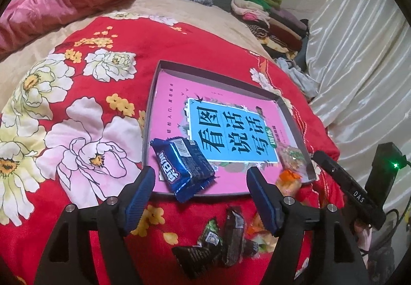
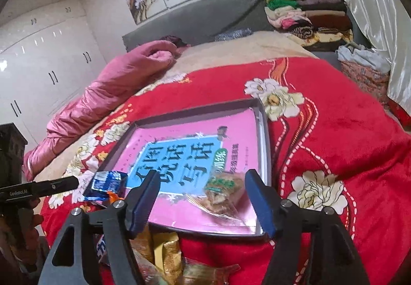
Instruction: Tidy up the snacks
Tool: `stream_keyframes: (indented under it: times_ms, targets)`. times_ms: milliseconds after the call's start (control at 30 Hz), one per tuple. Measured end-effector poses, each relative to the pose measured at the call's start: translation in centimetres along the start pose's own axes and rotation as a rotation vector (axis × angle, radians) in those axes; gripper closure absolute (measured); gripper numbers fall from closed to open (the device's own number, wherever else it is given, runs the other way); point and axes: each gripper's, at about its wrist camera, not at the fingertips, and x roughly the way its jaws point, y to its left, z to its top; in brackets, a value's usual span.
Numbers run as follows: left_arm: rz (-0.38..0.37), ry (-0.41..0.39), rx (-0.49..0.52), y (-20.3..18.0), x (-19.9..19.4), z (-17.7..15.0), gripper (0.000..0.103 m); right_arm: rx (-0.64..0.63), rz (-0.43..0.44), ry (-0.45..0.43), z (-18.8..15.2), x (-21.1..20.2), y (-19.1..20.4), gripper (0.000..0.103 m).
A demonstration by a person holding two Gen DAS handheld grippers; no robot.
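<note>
A shallow grey tray [image 1: 218, 74] [image 2: 264, 125] lies on the red flowered blanket, with a pink and blue book [image 1: 231, 131] [image 2: 190, 156] flat inside it. A blue cookie packet [image 1: 183, 164] [image 2: 106, 182] lies over the tray's near left edge. A clear packet with a green label [image 2: 223, 192] [image 1: 292, 156] lies in the tray's near right corner. My left gripper [image 1: 201, 192] is open and empty, just above the blue packet. My right gripper [image 2: 203, 200] is open and empty, over the clear packet. Dark wrapped snacks [image 1: 218, 241] lie on the blanket below the left gripper.
Several loose snack packets [image 2: 164, 256] lie on the blanket before the tray. A pink quilt [image 2: 108, 89] lies at the far left, folded clothes [image 2: 308, 15] at the far right by the headboard. White curtains [image 1: 359, 54] hang on the right.
</note>
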Motion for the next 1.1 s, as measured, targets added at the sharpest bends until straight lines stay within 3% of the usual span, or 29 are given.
stream_keyframes:
  times_ms: [433, 1100]
  targets:
    - [0.056, -0.005, 0.096, -0.5, -1.3, -1.3, 0.023, -0.037, 0.025, -0.010, 0.1, -0.3, 1.0, 0.029]
    - [0.067, 0.068, 0.094, 0.6, -1.1, -3.3, 0.023, -0.094, 0.037, 0.006, -0.6, -0.9, 2.4, 0.029]
